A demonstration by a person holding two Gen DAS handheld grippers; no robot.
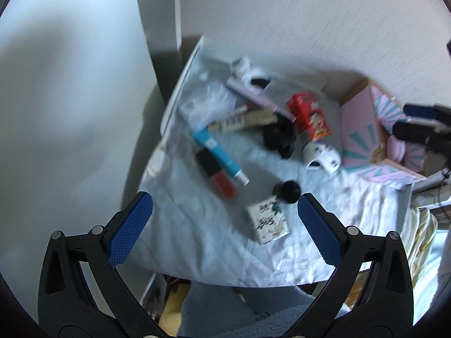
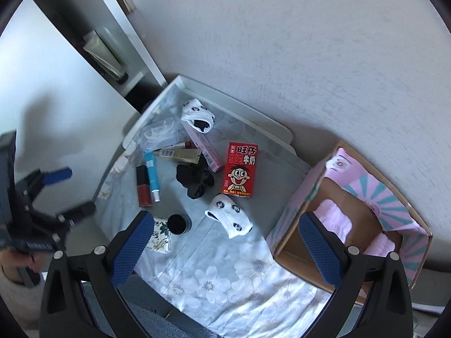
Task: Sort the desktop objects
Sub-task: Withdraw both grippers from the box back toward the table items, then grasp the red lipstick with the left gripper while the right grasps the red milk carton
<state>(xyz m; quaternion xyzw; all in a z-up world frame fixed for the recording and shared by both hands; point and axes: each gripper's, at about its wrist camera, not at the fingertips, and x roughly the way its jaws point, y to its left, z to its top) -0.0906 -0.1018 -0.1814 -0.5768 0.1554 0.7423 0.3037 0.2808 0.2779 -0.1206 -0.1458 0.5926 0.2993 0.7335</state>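
Both claws, left [image 1: 225,217] and right [image 2: 227,235], hover with jaws apart, gripping nothing. Clutter lies on the cloth-covered surface [image 2: 225,276]: milk carton [image 2: 239,170], sock [image 2: 229,218], tube [image 2: 151,174], jar [image 2: 177,224]. The box [image 2: 293,197] sits at the right. Sorting looks barely begun; next, one claw must descend over a single item, probably the sock.

The red milk carton [image 2: 240,169] lies near the middle of the cloth-covered tabletop [image 2: 225,276]. Right of the carton stands the open pink cardboard box [image 2: 293,205], with pink folded items [image 2: 335,219] in it. Just left of the carton lies the black crumpled cloth [image 2: 196,178]; before the carton, the white spotted sock [image 2: 229,219]. Behind and left of the carton lies another white spotted sock [image 2: 197,115]. Farther left of the carton lie the blue tube [image 2: 151,171] and the red nail-polish bottle [image 2: 143,186], side by side.
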